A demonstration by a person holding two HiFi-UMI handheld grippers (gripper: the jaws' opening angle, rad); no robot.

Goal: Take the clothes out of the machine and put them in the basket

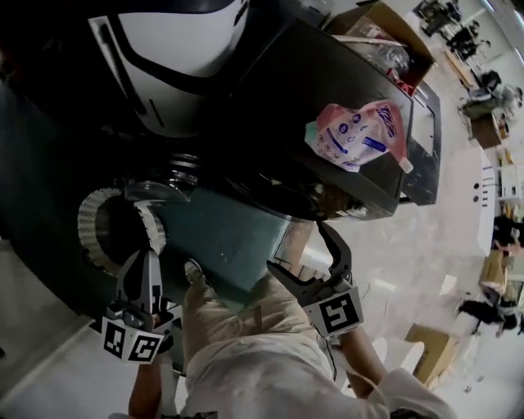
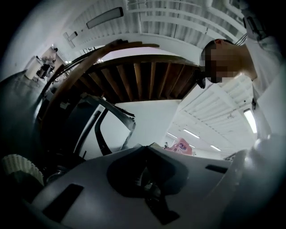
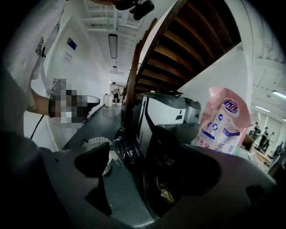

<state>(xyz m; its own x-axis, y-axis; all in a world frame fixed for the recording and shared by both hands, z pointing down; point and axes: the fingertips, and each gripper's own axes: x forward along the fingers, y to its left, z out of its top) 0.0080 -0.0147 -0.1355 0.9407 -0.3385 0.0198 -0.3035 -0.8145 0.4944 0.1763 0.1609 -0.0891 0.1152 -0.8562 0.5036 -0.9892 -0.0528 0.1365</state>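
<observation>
The left gripper [image 1: 146,266] has its jaws pressed together on nothing, beside the white ribbed basket [image 1: 97,219]. The right gripper [image 1: 299,245] is spread wide and empty before the machine [image 1: 233,241]. Its open door [image 1: 176,176] stands between the two. A pale scrap of the clothes [image 3: 167,195] shows in the dark drum. A pink pouch [image 1: 356,135] lies on top

A pouch [image 1: 358,135] lies on top of the machine [image 1: 327,82]. A box [image 1: 385,24] stands behind the machine. The door [image 1: 176,176] hangs open at the machine's front left. The basket [image 1: 97,221] sits on the floor [image 1: 41,327] beside that door.
</observation>
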